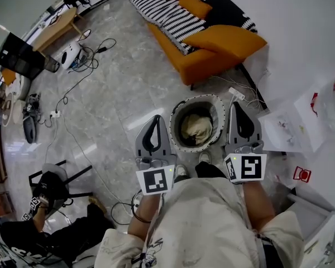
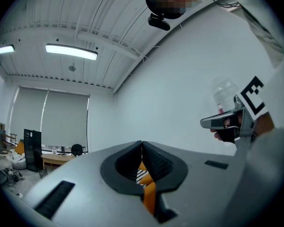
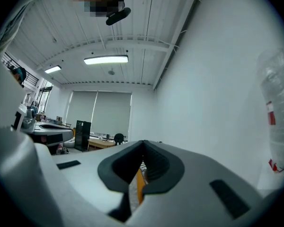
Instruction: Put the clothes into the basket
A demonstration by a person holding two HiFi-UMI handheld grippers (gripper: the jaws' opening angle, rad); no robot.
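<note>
Fingers on both grippers are pressed together, pinching nothing.

Head view: the left gripper [image 1: 156,119] and the right gripper [image 1: 235,106] point forward, one at each side of the basket [image 1: 174,124]. The basket stands on the floor [image 1: 123,82] just in front of the person [image 1: 206,222]. Cream clothes [image 1: 196,128] lie bunched inside it. Beyond the basket stands an orange sofa [image 1: 218,60] with a striped cloth [image 1: 167,10] spread over its seat.

Left gripper view: the black fingers [image 2: 125,162] meet at their tips. The slit below them shows only a strip of orange and some stripes far behind. The right gripper shows near the right edge, held in a hand [image 2: 226,132].

Right gripper view: its fingers [image 3: 158,164] meet the same way, with a sliver of orange behind them. A white wall [image 3: 217,103] fills the right side.
</note>
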